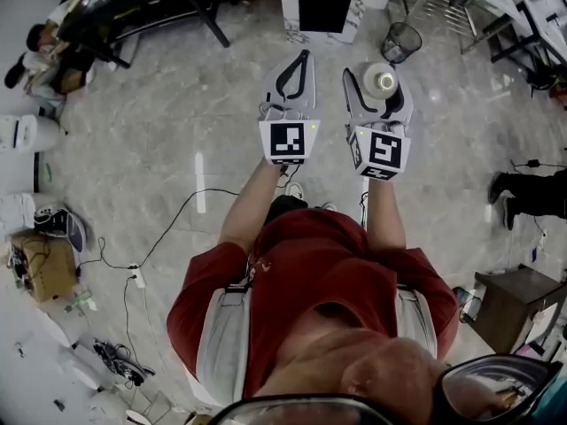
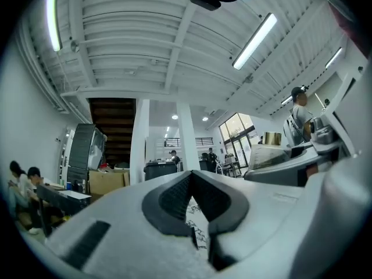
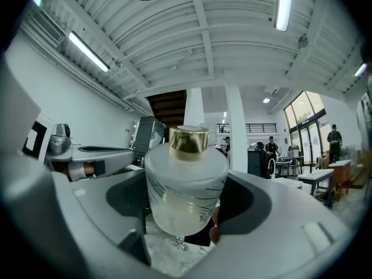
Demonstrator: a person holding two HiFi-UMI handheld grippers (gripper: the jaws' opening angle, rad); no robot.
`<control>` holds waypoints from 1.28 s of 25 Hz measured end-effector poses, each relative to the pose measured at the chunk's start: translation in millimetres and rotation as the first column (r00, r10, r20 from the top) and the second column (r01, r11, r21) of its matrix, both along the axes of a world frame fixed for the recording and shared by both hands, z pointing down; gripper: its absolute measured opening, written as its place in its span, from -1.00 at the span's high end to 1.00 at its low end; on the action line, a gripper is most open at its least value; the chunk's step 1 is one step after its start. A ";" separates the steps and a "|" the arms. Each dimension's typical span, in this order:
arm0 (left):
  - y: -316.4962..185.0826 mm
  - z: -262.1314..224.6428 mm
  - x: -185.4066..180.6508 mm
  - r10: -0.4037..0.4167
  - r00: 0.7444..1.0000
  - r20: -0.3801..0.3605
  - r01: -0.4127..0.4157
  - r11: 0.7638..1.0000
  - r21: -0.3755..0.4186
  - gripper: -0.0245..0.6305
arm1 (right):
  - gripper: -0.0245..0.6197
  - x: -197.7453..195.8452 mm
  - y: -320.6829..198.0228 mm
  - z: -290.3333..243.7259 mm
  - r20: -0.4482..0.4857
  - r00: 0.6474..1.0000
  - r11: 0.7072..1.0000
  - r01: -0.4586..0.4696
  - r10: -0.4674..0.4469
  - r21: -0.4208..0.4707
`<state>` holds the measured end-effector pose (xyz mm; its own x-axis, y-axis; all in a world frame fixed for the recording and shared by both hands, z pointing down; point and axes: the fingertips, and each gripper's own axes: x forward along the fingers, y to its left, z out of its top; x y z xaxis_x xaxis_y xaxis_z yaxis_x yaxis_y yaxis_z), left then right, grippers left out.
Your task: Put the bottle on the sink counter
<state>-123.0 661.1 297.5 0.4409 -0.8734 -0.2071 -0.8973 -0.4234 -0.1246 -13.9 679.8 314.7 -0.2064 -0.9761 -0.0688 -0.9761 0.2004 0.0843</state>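
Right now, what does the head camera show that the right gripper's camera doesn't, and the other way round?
Only the head view: the person's red shirt, floor cables and a wire bin. Only the right gripper view: ceiling lights and the frosted side of the bottle. Both: that gold-capped bottle clamped in the right gripper, with the left gripper alongside.

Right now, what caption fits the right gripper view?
Right gripper holds an upright frosted bottle with a gold cap.
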 end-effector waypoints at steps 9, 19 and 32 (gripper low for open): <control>50.2 2.1 22.2 -0.017 1.000 0.006 0.017 0.999 -0.028 0.92 | -0.14 27.8 57.2 -7.3 0.012 1.000 1.000 -0.011 0.011 0.011; 35.8 -1.0 2.3 0.018 1.000 -0.001 -0.018 1.000 -0.021 0.92 | -0.14 7.9 41.7 -7.1 0.009 0.999 0.999 -0.036 0.036 0.012; -3.5 -7.4 -32.6 0.068 0.998 -0.008 -0.068 0.998 -0.013 0.92 | -0.14 -31.3 9.9 -13.1 0.002 0.997 0.997 -0.077 0.077 0.028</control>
<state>-155.6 657.6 290.1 0.4975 -0.8443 -0.1989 -0.8674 -0.4847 -0.1123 -45.2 689.7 301.6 -0.1301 -0.9868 -0.0967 -0.9887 0.1217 0.0880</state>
